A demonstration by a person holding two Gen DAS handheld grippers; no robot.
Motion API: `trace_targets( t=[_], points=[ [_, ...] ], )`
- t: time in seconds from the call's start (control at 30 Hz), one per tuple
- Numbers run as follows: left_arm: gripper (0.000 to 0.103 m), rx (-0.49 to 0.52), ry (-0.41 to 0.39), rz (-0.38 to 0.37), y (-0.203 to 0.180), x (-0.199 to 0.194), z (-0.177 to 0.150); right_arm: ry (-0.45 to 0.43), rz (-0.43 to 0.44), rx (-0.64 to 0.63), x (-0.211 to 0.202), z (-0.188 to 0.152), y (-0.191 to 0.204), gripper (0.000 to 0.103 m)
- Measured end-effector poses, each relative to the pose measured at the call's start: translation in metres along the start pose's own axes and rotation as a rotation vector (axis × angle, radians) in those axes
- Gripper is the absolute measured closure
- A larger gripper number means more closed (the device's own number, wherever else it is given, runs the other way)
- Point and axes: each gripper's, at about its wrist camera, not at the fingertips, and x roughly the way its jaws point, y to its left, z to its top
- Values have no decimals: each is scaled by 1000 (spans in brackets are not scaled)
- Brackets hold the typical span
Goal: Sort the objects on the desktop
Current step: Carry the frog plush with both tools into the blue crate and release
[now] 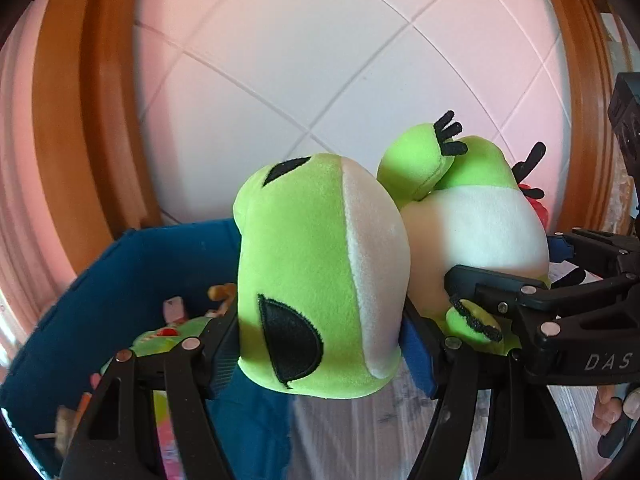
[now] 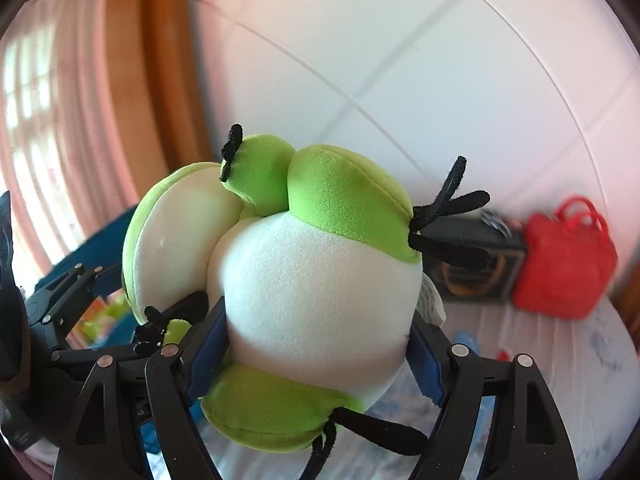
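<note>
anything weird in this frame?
Yes: both grippers clamp one frog plush at once, left gripper on its head, right gripper on its white belly, holding it sideways above the blue bin.

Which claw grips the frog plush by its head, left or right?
The left claw: it clamps the frog plush at the black-eyed head; the right claw squeezes its white belly.

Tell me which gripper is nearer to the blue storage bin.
Left. The left gripper holds the frog plush's head just over the blue bin; the right gripper clamps the plush's body on the far side from it.
</note>
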Motion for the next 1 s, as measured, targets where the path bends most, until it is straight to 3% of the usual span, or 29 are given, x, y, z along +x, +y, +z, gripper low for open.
trace_targets(
  t=[0.13, 0.33, 0.53, 0.73, 1.0],
  points=[
    [33, 1, 6, 84, 59, -18, 26, -19, 81, -65, 6, 42, 57, 24],
    [33, -29, 62, 109, 161, 2, 59, 18, 174, -75, 63, 100, 126, 24],
    [33, -65, 136, 104, 241, 64, 77, 115, 185, -67, 153, 150, 175, 24],
    [33, -96, 219, 70, 298, 137, 78, 219, 135, -72, 236, 170, 198, 24],
    [30, -119, 357, 77, 327, 223, 61, 336, 103, -25, 336, 168, 197, 21]
  ],
)
